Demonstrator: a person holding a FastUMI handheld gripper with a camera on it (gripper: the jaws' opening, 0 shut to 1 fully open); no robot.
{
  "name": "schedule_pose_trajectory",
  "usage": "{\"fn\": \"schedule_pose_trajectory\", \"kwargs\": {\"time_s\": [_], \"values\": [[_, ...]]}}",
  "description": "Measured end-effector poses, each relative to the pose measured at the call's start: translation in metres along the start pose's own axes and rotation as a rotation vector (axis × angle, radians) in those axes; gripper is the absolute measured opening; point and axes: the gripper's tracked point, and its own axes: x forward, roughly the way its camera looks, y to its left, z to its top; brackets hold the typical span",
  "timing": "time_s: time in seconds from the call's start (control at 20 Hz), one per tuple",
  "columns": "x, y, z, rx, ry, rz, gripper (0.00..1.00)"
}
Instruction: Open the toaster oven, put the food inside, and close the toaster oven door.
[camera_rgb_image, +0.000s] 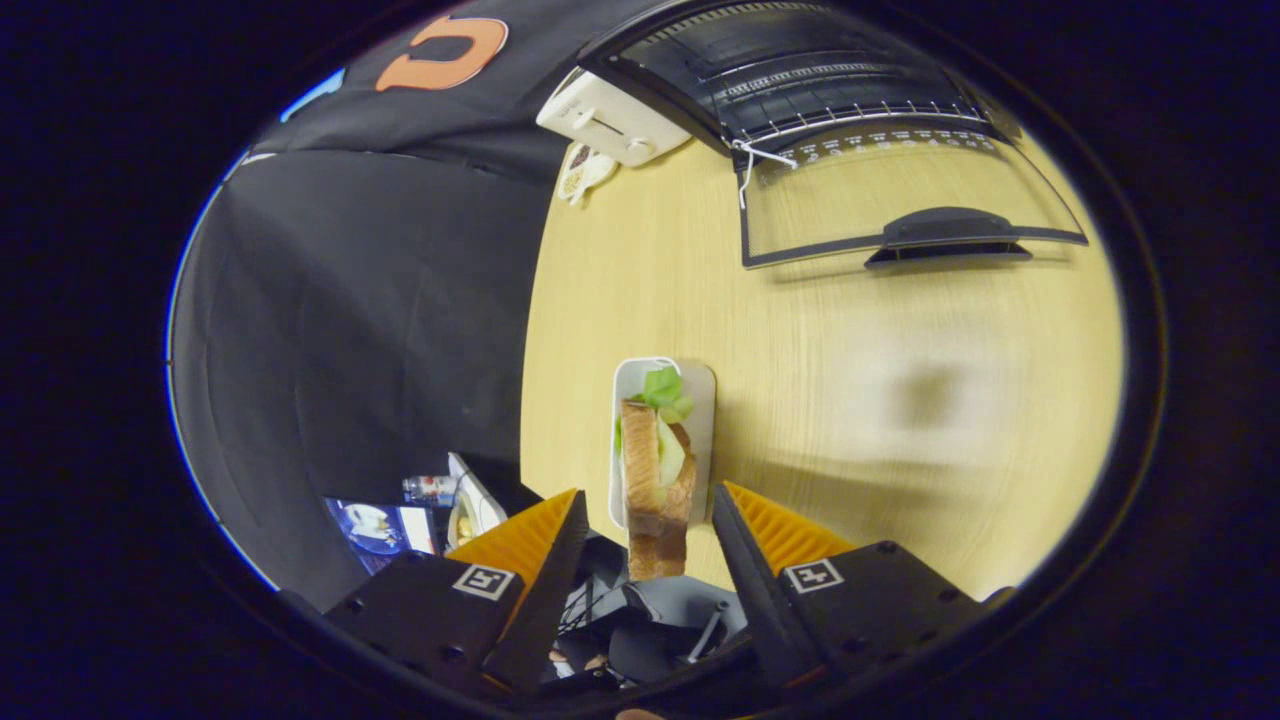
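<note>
Food: a sandwich (655, 480) of toasted bread with green lettuce and pale filling, lying lengthwise between the two fingers of the tool.
Tray: a small white tray (700, 400) under the sandwich, resting on the desk near its edge; the sandwich's near end overhangs the tray toward the tool.
Tool: the tool (648, 520) is spread wide, one finger on each side of the sandwich and tray; neither finger presses on the food, with a gap visible on both sides.
Toaster oven: the toaster oven (800, 80) stands at the far end of the desk, well beyond the fingers, its dark inside and wire rack showing.
Door: the glass door (900, 200) is folded down flat toward the tool, with a dark handle on its near edge.
Control panel: a white panel (610, 120) with knobs beside the oven opening.
Desk: a pale wood desk (850, 400) carries everything.
Beyond the desk edge: black cloth, and some small cluttered items low beside one finger, too small to tell.
</note>
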Motion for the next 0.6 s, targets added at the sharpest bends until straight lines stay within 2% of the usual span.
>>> {"fn": "schedule_pose_trajectory", "kwargs": {"time_s": [0.15,0.35,0.4,0.6], "values": [[0.006,-0.001,-0.002,-0.001,0.011,-0.011,0.72],[0.011,-0.003,0.000,-0.008,0.020,-0.026,0.51],[0.011,-0.002,0.000,-0.003,0.020,-0.020,0.42],[-0.008,0.017,0.003,0.011,0.025,0.055,0.32]]}}
